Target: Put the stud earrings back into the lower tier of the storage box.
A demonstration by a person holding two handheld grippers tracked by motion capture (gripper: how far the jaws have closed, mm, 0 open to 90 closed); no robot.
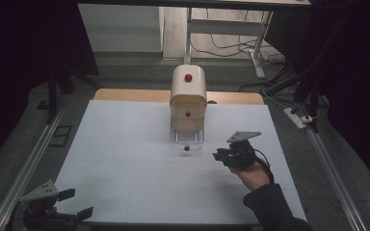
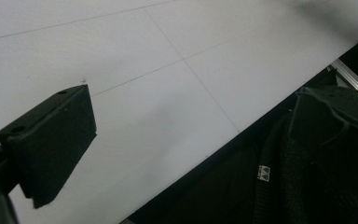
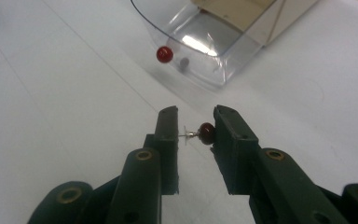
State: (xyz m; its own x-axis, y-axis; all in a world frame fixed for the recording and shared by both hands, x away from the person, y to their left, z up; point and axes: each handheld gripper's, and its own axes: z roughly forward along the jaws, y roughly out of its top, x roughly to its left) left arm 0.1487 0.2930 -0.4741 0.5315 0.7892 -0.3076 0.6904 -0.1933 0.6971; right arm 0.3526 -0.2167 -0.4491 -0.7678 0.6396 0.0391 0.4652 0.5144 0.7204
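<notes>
One small red-knobbed pin point(image 3: 204, 133) is gripped between the right tool point(image 3: 196, 130) jaws near the pulled-out clear drawer point(image 3: 200, 51), its placing left undone, while the left tool point(image 1: 74, 204) is held open at the surface point(image 1: 125, 144) near-left corner.

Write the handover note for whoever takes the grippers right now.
Right gripper: shut on a small red-headed pin, held crosswise between its jaws, just short of the drawer unit.
Left gripper: open, empty, parked at the table's near left corner.
Drawer unit: at mid table, its clear bottom drawer pulled out, red knob facing the right gripper.
Done: drawer open, pin picked up.
Left: probably drop the pin in the drawer and push it shut.
</notes>
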